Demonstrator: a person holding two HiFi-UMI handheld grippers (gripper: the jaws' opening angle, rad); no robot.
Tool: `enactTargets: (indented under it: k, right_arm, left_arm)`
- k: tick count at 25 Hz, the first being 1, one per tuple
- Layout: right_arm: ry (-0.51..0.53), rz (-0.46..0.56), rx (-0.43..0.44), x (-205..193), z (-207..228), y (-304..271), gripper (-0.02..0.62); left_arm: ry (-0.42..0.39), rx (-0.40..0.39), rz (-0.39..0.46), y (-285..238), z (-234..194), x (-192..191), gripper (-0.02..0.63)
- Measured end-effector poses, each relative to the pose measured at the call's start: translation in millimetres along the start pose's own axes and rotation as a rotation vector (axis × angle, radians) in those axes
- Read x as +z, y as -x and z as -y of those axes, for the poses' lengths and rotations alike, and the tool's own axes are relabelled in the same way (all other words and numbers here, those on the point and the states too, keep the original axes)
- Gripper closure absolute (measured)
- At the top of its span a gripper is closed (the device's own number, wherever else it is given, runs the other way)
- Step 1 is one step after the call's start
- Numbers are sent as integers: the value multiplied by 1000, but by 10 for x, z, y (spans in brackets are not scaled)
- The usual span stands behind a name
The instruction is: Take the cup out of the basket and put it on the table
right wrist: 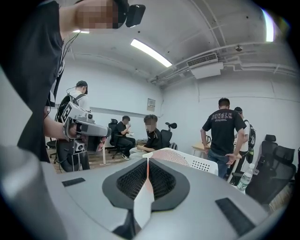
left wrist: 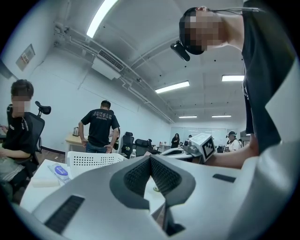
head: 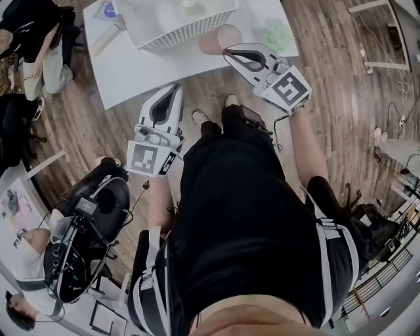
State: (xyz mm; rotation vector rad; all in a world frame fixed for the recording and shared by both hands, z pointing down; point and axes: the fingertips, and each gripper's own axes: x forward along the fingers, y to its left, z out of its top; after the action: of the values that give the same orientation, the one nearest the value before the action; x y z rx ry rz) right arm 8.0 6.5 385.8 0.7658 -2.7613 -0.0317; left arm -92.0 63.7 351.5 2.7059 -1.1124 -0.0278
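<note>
Above the white table (head: 138,65), beside the basket (head: 187,34) — right gripper (head: 227,51) clamps shut on the cup (head: 215,38) rim.

i hold two grippers, my left gripper (head: 176,87) and my right gripper (head: 227,51). each carries one marker cube, so two cubes: one (head: 149,157) on the left and one (head: 289,88) on the right. on the one white table (head: 131,72) before me i count one basket (head: 177,26), one pink cup (head: 218,39), one green clump (head: 279,34) and one bottle (head: 108,10) lying flat. in the left gripper view i count four other people (myself left out): one seated person (left wrist: 18,131), one standing person (left wrist: 99,127) and two far people (left wrist: 175,139) (left wrist: 231,137). there is one kettle (left wrist: 76,131). overhead are five lit ceiling strips (left wrist: 172,86).
</note>
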Motion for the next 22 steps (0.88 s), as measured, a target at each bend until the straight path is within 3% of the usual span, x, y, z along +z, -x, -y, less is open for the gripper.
enactTargets:
  k: [12, 22]
  right_arm:
    - [-44, -32, -11, -323, 138, -118, 569]
    - [-38, -128, 50, -982, 237, -237, 569]
  left_arm:
    - [1, 7, 2, -99, 3, 30, 586]
    - [-5, 48, -33, -137, 240, -50, 588]
